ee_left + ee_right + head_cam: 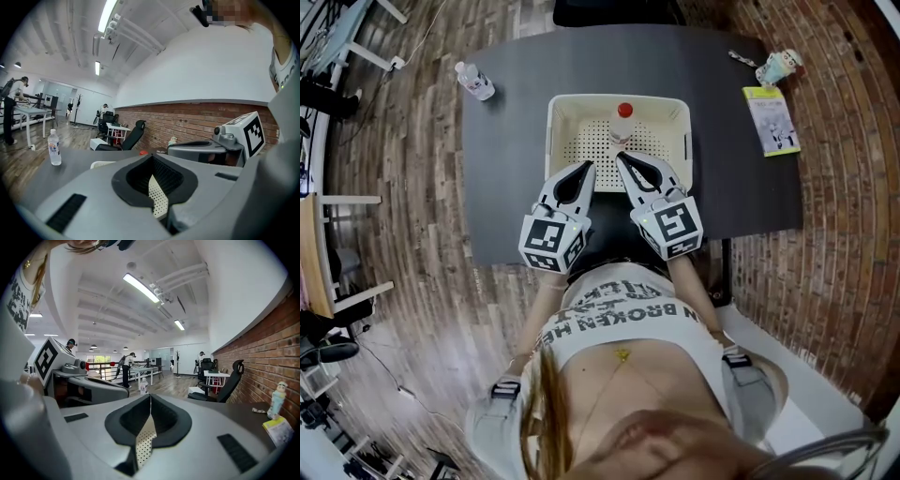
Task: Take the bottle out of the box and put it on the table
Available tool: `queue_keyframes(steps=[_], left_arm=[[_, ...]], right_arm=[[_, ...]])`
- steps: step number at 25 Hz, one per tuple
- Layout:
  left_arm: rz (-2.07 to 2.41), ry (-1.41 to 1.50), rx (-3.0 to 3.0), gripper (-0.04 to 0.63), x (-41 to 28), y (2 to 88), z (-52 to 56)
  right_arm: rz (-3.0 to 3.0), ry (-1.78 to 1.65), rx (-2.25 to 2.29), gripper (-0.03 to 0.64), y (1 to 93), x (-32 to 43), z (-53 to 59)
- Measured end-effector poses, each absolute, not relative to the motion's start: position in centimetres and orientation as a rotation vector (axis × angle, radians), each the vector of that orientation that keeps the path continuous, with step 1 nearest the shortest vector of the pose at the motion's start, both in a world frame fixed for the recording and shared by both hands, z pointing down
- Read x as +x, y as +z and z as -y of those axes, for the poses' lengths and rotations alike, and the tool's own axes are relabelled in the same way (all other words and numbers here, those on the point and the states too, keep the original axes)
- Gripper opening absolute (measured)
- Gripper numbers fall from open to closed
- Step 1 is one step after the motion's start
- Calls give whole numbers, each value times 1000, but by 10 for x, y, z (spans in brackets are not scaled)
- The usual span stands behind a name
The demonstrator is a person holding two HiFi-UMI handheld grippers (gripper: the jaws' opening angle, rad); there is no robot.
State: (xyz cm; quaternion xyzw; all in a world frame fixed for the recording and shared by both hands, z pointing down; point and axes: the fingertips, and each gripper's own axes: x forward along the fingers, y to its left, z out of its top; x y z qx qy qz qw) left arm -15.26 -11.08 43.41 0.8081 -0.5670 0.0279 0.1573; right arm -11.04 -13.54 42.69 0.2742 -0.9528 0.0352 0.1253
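Both left gripper (584,171) and right gripper (622,159) hover closed, empty, over the near edge of the box (555,131). Its bottle (622,127) stands at the far edge.

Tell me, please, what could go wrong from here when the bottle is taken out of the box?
1. The left gripper and the right gripper are both shut. Unless one opens first, it may push the upright bottle over.
2. The bottle stands near the far wall of the box, so a gripper reaching in could catch the rim and shift the box.
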Motion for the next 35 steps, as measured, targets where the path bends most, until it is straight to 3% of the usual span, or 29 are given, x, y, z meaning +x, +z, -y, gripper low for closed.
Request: queue_keyframes(steps=[35], left_arm=[[1559, 170, 2271, 5, -153, 463, 135]], right_arm=[[2675, 172, 825, 9, 484, -121, 201]])
